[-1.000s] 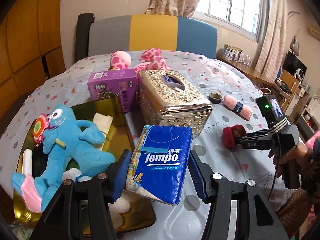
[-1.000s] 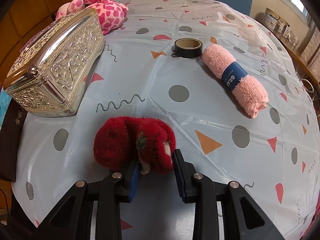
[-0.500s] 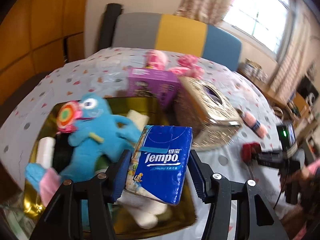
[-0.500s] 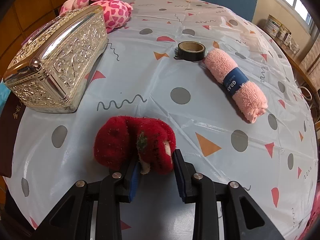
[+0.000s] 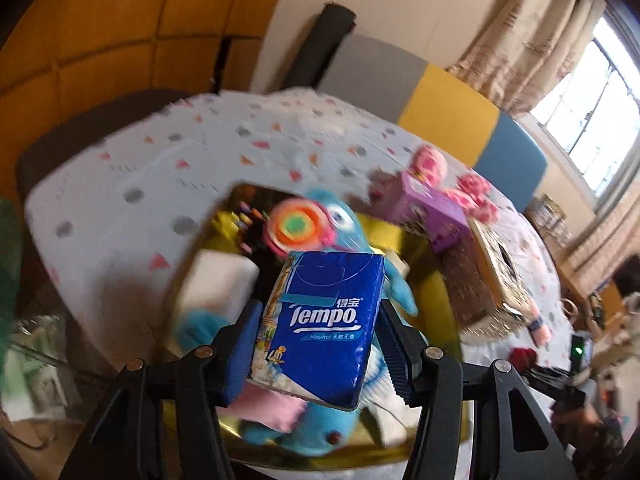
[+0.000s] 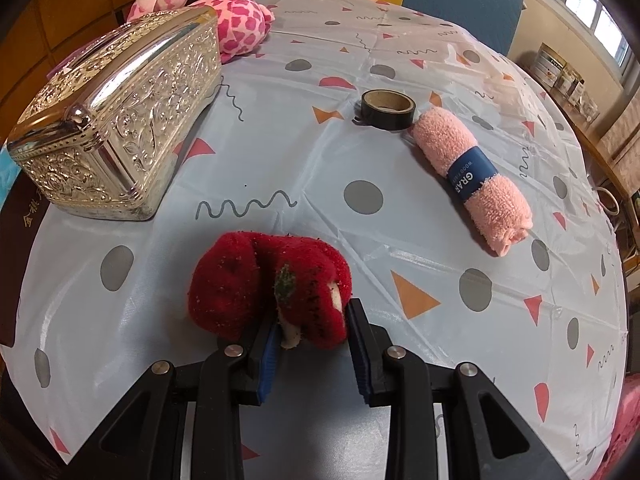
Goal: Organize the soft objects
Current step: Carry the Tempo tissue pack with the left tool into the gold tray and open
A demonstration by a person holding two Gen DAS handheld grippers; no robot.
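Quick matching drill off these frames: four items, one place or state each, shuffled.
Items:
1. tissue pack
2. red plush
3. pink towel roll
4. blue plush toy

States:
A. lying in the gold tray
B. beside the tape roll
C. clamped in the left gripper
D. pinched by the right gripper

Pairs: 1-C, 2-D, 3-B, 4-A

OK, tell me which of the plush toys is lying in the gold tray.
The blue plush with the lollipop; the pink spotted one lies on the tablecloth, the red one sits in the right gripper.
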